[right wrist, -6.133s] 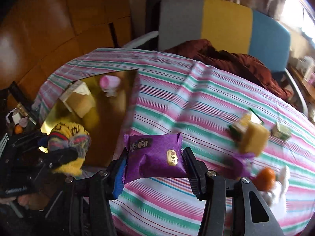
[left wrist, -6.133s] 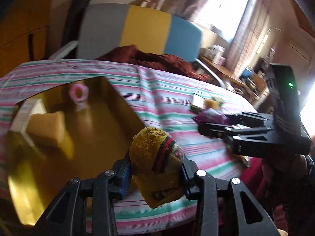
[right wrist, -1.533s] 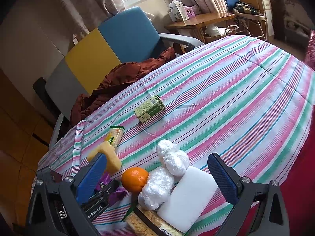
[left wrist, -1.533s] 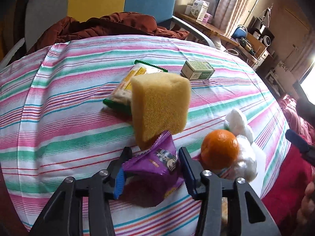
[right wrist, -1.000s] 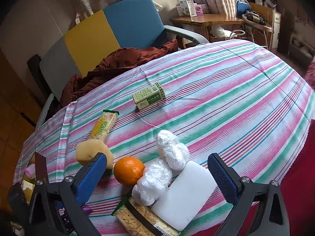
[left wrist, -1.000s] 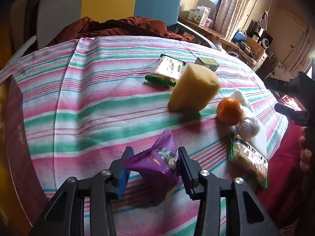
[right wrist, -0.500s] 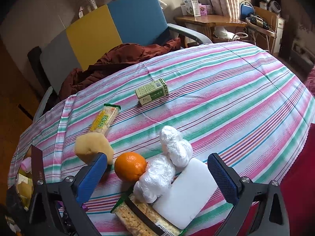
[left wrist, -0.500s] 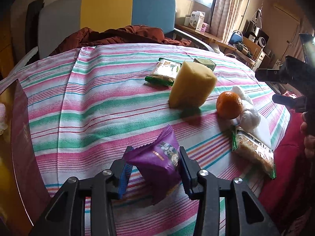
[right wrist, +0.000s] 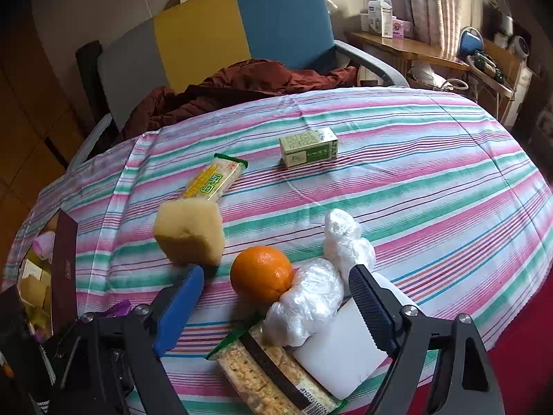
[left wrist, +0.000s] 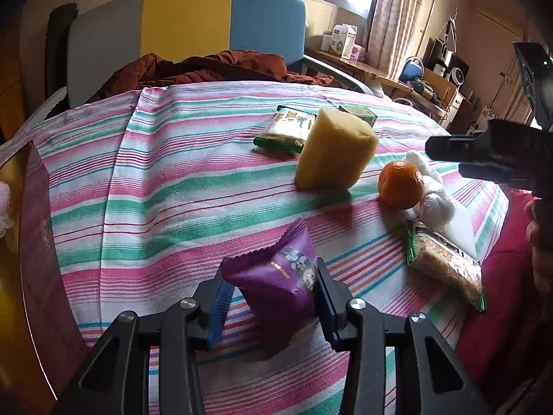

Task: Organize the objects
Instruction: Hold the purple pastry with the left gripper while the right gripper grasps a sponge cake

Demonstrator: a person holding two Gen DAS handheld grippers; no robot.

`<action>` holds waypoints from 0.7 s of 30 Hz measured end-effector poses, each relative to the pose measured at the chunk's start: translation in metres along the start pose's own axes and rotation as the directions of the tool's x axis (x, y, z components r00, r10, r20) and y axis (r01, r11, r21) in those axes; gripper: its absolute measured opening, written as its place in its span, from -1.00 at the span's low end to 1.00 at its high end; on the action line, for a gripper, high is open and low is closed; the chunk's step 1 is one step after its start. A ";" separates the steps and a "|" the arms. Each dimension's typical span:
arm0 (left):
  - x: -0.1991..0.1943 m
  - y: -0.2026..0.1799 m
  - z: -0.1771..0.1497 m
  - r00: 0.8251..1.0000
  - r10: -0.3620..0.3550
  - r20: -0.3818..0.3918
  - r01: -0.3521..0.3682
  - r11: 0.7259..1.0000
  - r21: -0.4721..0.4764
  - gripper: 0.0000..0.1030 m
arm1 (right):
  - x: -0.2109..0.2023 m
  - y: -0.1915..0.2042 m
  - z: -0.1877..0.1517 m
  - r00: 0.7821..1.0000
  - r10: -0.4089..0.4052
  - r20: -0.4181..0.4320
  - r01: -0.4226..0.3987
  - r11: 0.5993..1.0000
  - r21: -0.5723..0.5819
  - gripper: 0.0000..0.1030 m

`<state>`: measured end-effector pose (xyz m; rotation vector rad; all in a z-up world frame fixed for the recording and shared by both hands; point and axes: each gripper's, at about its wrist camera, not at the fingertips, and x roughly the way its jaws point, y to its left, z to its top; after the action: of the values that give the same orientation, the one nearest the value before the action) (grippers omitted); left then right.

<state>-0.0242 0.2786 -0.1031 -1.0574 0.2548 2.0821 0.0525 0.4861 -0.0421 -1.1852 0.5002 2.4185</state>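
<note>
My left gripper (left wrist: 273, 297) is shut on a purple snack packet (left wrist: 276, 285), held above the striped tablecloth (left wrist: 172, 180). My right gripper (right wrist: 276, 301) is open, hovering over an orange (right wrist: 261, 273) and clear plastic-wrapped bundles (right wrist: 307, 302). A yellow sponge (right wrist: 190, 230) stands left of the orange. A cracker pack (right wrist: 273, 377) and a white block (right wrist: 345, 349) lie near the front edge. Farther back are a yellow-green biscuit pack (right wrist: 216, 180) and a small green carton (right wrist: 308, 147). A gold-lined box (right wrist: 45, 283) with several items sits at the left.
A grey, yellow and blue chair (right wrist: 221, 34) with a brown garment (right wrist: 242, 83) stands behind the table. A wooden desk (right wrist: 414, 48) with boxes is at the back right. In the left wrist view the other gripper (left wrist: 490, 154) and a hand (left wrist: 539, 238) show at right.
Six seconds ago the left gripper held a yellow knit toy and the right held a purple packet by the box. Lately the left gripper has lifted a purple packet and drawn back toward the box.
</note>
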 end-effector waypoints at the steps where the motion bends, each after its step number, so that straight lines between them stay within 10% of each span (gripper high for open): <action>1: 0.000 0.000 -0.001 1.000 -0.001 0.002 0.001 1.000 0.000 -0.14 | 0.001 0.003 0.000 1.000 -0.001 -0.004 0.001 1.000 -0.015 0.63; 15: 0.000 -0.003 -0.002 1.000 -0.004 0.014 0.003 1.000 0.011 -0.14 | 0.047 0.076 0.034 0.995 0.083 -0.061 -0.090 0.988 -0.125 0.87; 17: 0.000 -0.002 -0.002 1.000 -0.005 0.015 0.005 1.000 0.012 -0.14 | 0.069 0.083 0.032 0.995 0.017 -0.099 -0.033 0.986 -0.164 0.60; 18: 0.000 -0.002 -0.002 1.000 -0.006 0.016 0.006 1.000 0.013 -0.14 | 0.076 0.083 0.030 0.992 0.021 -0.122 -0.042 0.984 -0.170 0.01; 21: 0.000 -0.002 -0.002 1.000 -0.012 0.019 0.012 1.000 0.015 -0.14 | 0.063 0.077 0.028 0.994 0.058 -0.089 -0.071 0.987 -0.145 0.03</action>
<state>-0.0218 0.2789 -0.1038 -1.0278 0.2539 2.0754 -0.0394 0.4459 -0.0656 -1.3578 0.3954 2.5055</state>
